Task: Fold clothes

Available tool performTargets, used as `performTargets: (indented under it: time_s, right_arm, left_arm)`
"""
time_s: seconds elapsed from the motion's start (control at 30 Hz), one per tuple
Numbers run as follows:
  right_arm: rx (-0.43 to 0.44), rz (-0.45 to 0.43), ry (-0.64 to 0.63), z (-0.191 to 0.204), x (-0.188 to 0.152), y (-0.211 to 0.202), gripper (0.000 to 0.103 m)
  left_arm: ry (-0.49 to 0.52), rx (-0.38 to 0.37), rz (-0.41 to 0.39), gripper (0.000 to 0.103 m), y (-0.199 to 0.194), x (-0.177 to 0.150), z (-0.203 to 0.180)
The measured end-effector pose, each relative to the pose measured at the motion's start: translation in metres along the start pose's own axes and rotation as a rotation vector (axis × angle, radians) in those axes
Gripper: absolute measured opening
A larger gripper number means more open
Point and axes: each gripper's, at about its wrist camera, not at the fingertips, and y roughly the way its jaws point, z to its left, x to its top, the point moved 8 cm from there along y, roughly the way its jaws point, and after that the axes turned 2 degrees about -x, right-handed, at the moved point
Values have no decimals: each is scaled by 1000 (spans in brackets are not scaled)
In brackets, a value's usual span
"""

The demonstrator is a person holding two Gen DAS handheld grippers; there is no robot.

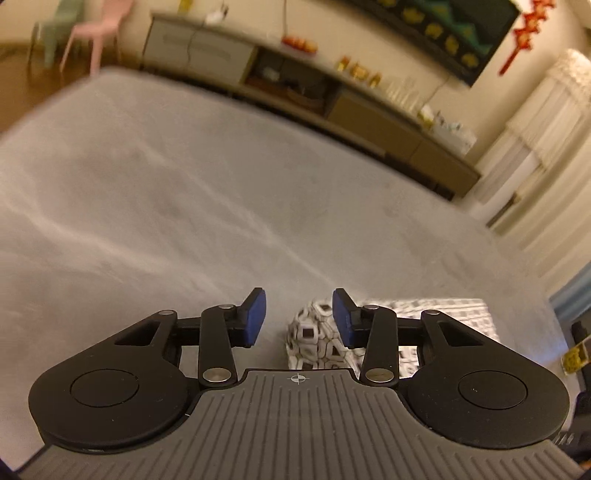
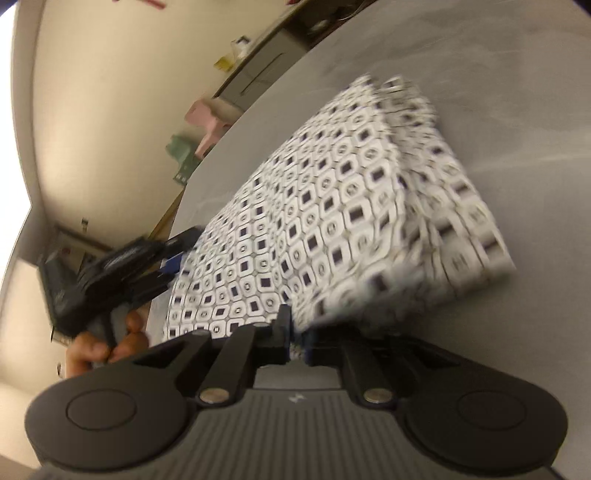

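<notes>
A long low cabinet (image 1: 207, 51) is standing against the far wall. Its open middle shelf (image 1: 291, 86) is holding some dark items that are too blurred to make out, and small orange and yellow things are sitting along its top. A pink chair (image 1: 99, 29) is standing at the far left.

The patterned shirt (image 2: 332, 206), white with dark squares, is lying partly folded on the grey bed (image 1: 184, 203). It is at the near right of the left wrist view, and it is stretching away from the camera in the right wrist view. Its far right part is blurred.

The left gripper (image 1: 298, 314) is pointing down and across the bed. Its blue pads (image 1: 255, 314) are standing spread apart. A corner of the shirt is showing through the gap beyond them, but neither pad is pressing on it. In the right wrist view a hand (image 2: 99, 347) is wrapping around this gripper's handle at the near left. The tips are sitting just beside the shirt's left edge.

The right gripper (image 2: 297, 334) is angling down at the near edge of the shirt. Its fingers are standing close together, with a narrow slit between them. A bit of patterned cloth is showing in that slit. With the blur, I cannot tell whether the pads are pinching the cloth or merely flanking it.
</notes>
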Motion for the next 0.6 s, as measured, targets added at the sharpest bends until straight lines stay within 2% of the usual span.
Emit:
performTargets:
  time_s: [0.03, 0.1, 0.13, 0.2, 0.27, 0.37, 0.4, 0.43, 0.57, 0.6]
  right_arm:
    - [-22, -28, -30, 1, 1, -14, 35]
    - [-76, -103, -114, 6, 8, -43, 35]
    - [-103, -145, -163, 10, 12, -54, 35]
    - [-158, -229, -262, 18, 20, -78, 34]
    - [-214, -243, -358, 21, 25, -76, 29]
    - [-337, -179, -453, 2, 26, -48, 17]
    - [-363, -174, -469, -2, 27, -42, 11]
    - [-375, -181, -480, -4, 27, -40, 12]
    - [-421, -202, -517, -10, 30, -35, 13]
    - [-425, -202, -514, -11, 31, -36, 18]
  left_arm:
    - [29, -28, -23, 33, -15, -1, -9]
    - [89, -89, -68, 38, -46, -4, -29]
    - [125, -143, -68, 43, -56, -11, -44]
    - [221, -203, -23, 44, -57, -34, -73]
    - [265, -167, 27, 42, -42, -57, -77]
    - [306, -106, 96, 31, -21, -88, -73]
    - [315, -92, 91, 27, -19, -95, -67]
    - [326, -79, 84, 23, -17, -101, -61]
    - [285, -108, 69, 18, -19, -101, -52]
    - [284, -111, 69, 18, -18, -100, -53]
